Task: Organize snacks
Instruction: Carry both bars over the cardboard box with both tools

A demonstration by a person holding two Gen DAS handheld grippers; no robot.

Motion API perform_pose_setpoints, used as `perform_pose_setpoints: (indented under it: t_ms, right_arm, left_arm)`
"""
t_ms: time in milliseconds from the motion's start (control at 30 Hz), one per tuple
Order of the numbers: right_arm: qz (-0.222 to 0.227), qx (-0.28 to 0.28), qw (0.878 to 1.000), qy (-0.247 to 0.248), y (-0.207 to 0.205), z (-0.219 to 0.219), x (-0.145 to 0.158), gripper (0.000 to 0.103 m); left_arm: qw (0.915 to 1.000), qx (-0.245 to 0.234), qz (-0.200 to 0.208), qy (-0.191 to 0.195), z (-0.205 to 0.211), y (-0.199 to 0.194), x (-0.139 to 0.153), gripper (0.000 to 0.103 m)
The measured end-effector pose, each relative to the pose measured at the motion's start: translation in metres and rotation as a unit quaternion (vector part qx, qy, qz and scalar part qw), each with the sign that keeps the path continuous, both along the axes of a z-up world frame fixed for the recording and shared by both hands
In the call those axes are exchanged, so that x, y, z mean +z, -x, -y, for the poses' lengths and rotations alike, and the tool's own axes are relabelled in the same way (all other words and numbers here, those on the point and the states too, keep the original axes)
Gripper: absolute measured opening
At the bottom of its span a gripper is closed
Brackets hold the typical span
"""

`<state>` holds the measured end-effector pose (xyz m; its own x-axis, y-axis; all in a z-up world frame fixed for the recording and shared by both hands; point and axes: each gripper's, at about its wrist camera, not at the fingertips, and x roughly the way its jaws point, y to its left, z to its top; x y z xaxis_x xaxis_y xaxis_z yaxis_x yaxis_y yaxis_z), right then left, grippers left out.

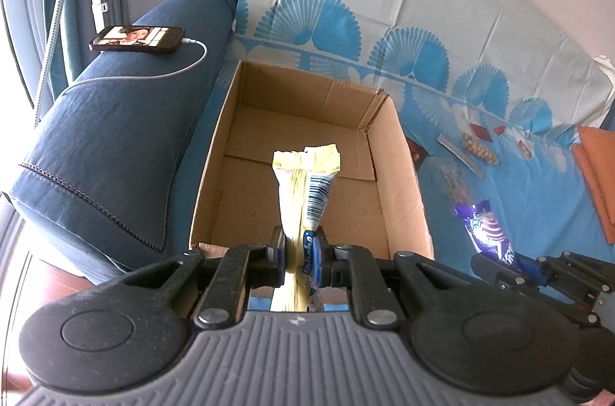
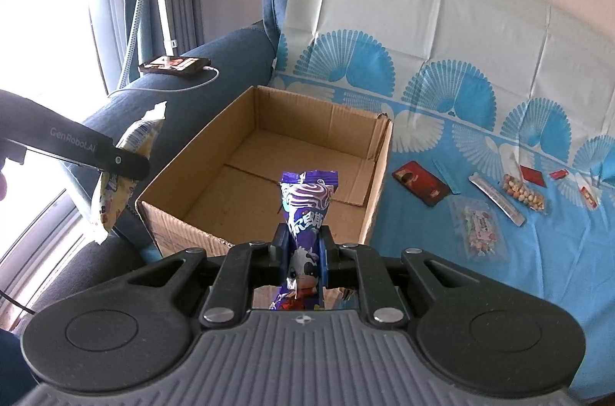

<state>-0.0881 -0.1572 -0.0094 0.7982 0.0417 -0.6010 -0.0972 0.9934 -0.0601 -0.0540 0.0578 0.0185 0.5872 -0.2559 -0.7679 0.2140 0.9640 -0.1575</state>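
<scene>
My left gripper (image 1: pixel 300 254) is clamped tight on a pale yellow plastic snack packet with a barcode (image 1: pixel 307 187), pads pinching it low on its length, so most of the pack sticks out forward past the fingertips with the crimped end up top. My right gripper (image 2: pixel 303 254) is likewise closed hard on a purple foil snack packet with a swirl and cow print (image 2: pixel 307 202), held the same way, long axis running straight out along the fingers.

Key relation: the open brown cardboard box (image 1: pixel 399 175) sits directly ahead of and below both grippers, on the blue fan-patterned sheet over the sofa (image 1: pixel 480 67). In the left wrist view the yellow pack's far end already overlaps the box floor, near wall just beyond my fingertips. In the right wrist view the purple pack also lines up over the box interior. The box looks bare inside.

From the right wrist view the left gripper and its yellow pack (image 2: pixel 127 152) hang off the box's left near corner, outside the wall, so I judge the right one is the better placed over the opening; left needs a shift rightward and forward first.

Both packs point along the box's long direction, so releasing should lay them lengthwise. Risk: a pack catches the near rim if let go too soon.

Loose small wrapped snacks (image 2: pixel 499 198) lie on the sheet to the right of the box, well apart from both grippers. A black phone on a white cable (image 1: pixel 138 39) rests on the dark blue armrest (image 1: pixel 115 144).
</scene>
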Motion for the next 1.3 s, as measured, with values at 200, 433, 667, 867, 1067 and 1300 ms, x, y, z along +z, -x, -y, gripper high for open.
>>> perform_pose_setpoints:
  t_ms: [200,433,667,867,1067,1300]
  right_arm:
    - [-0.003,-0.004,1.0,-0.006,-0.005,0.001,0.0,0.016]
    - [0.007,-0.019,1.0,-0.018,-0.022,0.008,0.001,0.016]
    - [0.015,-0.022,0.999,-0.032,-0.06,0.014,-0.001,0.016]
    - [0.004,-0.021,0.998,-0.057,-0.101,0.015,-0.011,0.016]
    - [-0.027,-0.023,0.997,-0.073,-0.136,0.016,-0.032,0.016]
    - [-0.055,-0.024,0.995,-0.078,-0.167,0.015,-0.055,0.016]
  left_arm:
    - [1.0,-0.003,-0.003,-0.003,0.002,-0.008,-0.001,0.014]
    - [0.9999,0.0,0.015,-0.001,0.006,-0.029,0.007,0.014]
    - [0.9997,-0.011,0.01,-0.02,0.024,-0.063,0.0,0.014]
    - [0.9989,-0.013,-0.018,-0.042,0.04,-0.095,-0.027,0.014]
    - [0.997,-0.013,-0.037,-0.066,0.051,-0.123,-0.053,0.014]
    - [0.9945,-0.009,-0.064,-0.083,0.06,-0.153,-0.082,0.014]
